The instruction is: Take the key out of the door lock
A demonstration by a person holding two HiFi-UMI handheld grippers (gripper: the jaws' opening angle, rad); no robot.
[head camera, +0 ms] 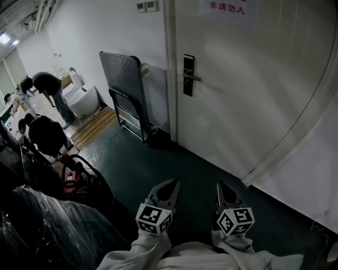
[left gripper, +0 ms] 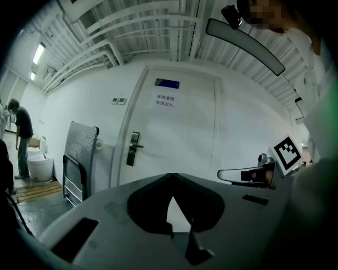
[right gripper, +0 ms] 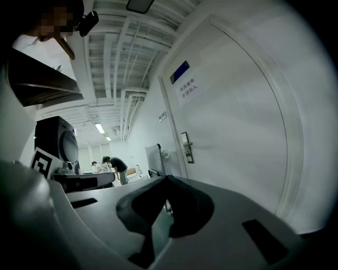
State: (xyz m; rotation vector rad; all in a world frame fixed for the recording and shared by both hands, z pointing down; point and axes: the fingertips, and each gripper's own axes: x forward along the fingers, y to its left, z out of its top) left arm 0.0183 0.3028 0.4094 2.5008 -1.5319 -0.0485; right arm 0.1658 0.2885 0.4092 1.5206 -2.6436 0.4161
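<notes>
Head view, going from the left: a person (head camera: 48,85) is bent over by some white toilet-looking fixtures (head camera: 84,100) in the far corner, with a wooden pallet (head camera: 97,122) on the floor next to them. Closer in on the left there's a big dark lump wrapped in plastic film (head camera: 53,227). Next comes a folded platform trolley (head camera: 125,87) leaning upright against the wall, just left of the door frame. Then the white door (head camera: 253,95), closed, with a paper sign (head camera: 227,6) near the top and the door lock (head camera: 188,75) with its lever handle on the left edge. The key is too small to make out from here, so I can't say how it sits in the lock. Along the bottom edge both tools are held low, well apart from the door. The left gripper (head camera: 173,183) has its fingers pressed together with nothing between them. The right gripper (head camera: 220,184) is just beside it, fingers likewise closed tip to tip and empty, angled a bit toward the door.
</notes>
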